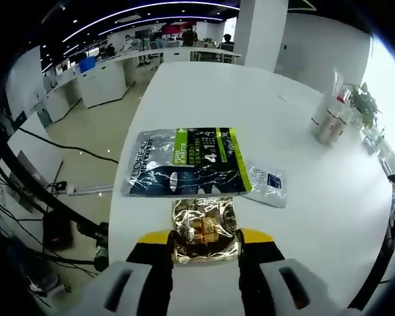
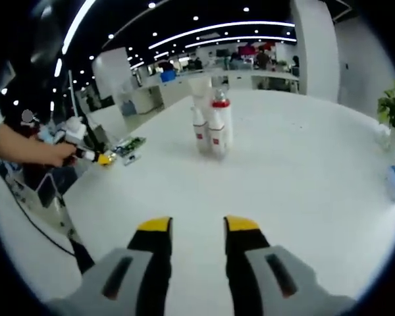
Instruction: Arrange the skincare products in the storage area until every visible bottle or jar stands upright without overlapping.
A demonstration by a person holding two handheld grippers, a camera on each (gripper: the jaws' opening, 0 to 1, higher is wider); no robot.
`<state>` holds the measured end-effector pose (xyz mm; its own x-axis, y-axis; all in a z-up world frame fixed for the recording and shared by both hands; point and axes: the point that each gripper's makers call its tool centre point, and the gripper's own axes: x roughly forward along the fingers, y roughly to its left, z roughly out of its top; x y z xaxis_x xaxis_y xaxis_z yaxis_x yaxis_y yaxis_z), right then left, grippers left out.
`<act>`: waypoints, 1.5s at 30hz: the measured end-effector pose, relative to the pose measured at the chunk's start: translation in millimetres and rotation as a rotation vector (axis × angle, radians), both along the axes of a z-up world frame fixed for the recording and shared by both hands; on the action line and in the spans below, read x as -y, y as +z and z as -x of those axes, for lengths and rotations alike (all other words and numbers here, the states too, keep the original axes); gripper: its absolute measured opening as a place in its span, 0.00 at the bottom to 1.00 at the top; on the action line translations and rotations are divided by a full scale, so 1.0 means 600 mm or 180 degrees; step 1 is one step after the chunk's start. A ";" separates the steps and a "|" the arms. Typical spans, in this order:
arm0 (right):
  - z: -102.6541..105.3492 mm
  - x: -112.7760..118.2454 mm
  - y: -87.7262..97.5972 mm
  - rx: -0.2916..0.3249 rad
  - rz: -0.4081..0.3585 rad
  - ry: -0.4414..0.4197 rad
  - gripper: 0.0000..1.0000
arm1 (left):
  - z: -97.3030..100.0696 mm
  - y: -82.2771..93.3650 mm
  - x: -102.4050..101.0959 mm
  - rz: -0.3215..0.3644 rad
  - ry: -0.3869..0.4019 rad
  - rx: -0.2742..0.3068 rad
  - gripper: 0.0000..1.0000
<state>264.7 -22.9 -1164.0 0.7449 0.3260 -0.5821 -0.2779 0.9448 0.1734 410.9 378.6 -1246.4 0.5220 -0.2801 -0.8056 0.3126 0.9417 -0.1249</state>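
Note:
My left gripper [image 1: 205, 242] is at the near edge of the white table [image 1: 250, 99], its yellow-tipped jaws closed on the sides of a crinkled gold sachet [image 1: 205, 228]. Just beyond lies a large flat silver, black and green pack [image 1: 184, 161], and to its right a small silver sachet [image 1: 267, 185]. A cluster of white bottles [image 1: 329, 118] stands upright at the far right. In the right gripper view those bottles [image 2: 210, 125], with red caps and labels, stand straight ahead. My right gripper [image 2: 196, 227] hovers open over bare table, well short of them.
A potted plant [image 1: 363, 100] grows behind the bottles. In the right gripper view a person's hand [image 2: 36, 150] holds the left gripper [image 2: 104, 158] at the table's left edge next to the flat packs [image 2: 128, 146]. Desks and cables fill the floor beyond.

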 end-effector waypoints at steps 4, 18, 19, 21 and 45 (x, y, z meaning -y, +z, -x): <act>-0.008 -0.010 0.005 0.0011 -0.0016 0.0045 0.29 | 0.006 0.011 0.010 0.0054 -0.0017 0.0026 0.39; -0.052 -0.020 0.021 0.0173 -0.0245 0.0147 0.29 | 0.044 0.068 0.056 0.0140 -0.0023 0.0127 0.39; -0.055 -0.019 0.024 0.0190 -0.0279 0.0131 0.29 | 0.046 0.069 0.060 0.0137 -0.0032 0.0126 0.39; -0.058 -0.018 0.021 0.0177 -0.0320 0.0135 0.29 | 0.051 0.074 0.066 0.0100 -0.0050 0.0110 0.39; -0.039 0.027 -0.016 0.0142 -0.0729 0.0328 0.29 | 0.098 0.157 0.237 0.0174 -0.0243 0.0401 0.39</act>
